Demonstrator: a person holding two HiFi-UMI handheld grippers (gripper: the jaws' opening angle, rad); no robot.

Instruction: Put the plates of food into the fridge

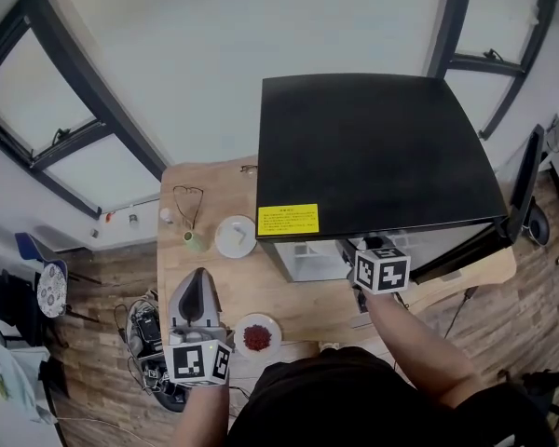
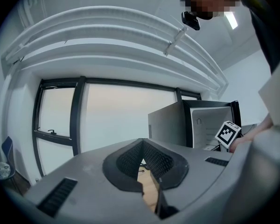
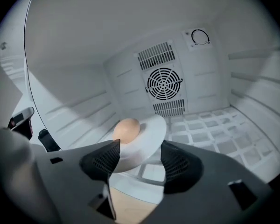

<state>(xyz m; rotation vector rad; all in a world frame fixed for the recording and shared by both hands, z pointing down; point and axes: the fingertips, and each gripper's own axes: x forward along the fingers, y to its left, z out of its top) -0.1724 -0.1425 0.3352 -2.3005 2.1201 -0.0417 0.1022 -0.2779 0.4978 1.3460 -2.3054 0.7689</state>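
One egg plate (image 3: 148, 133) in fridge (image 3: 93, 50), two on table (image 1: 303, 304), red-food plate (image 1: 257, 335), white plate (image 1: 235, 237)

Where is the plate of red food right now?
In the head view, the plate of red food sits on the wooden table, just right of the left gripper.

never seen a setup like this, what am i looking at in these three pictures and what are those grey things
A person holds a hand-operated claw in each hand. The head view looks down from a camera on their head; the other two come from cameras riding on each claw. A black fridge stands open on a wooden table, near a plate of red food and a second plate. The right claw is open at the fridge, facing a white plate with something round and brown. The left claw is shut, holding nothing.
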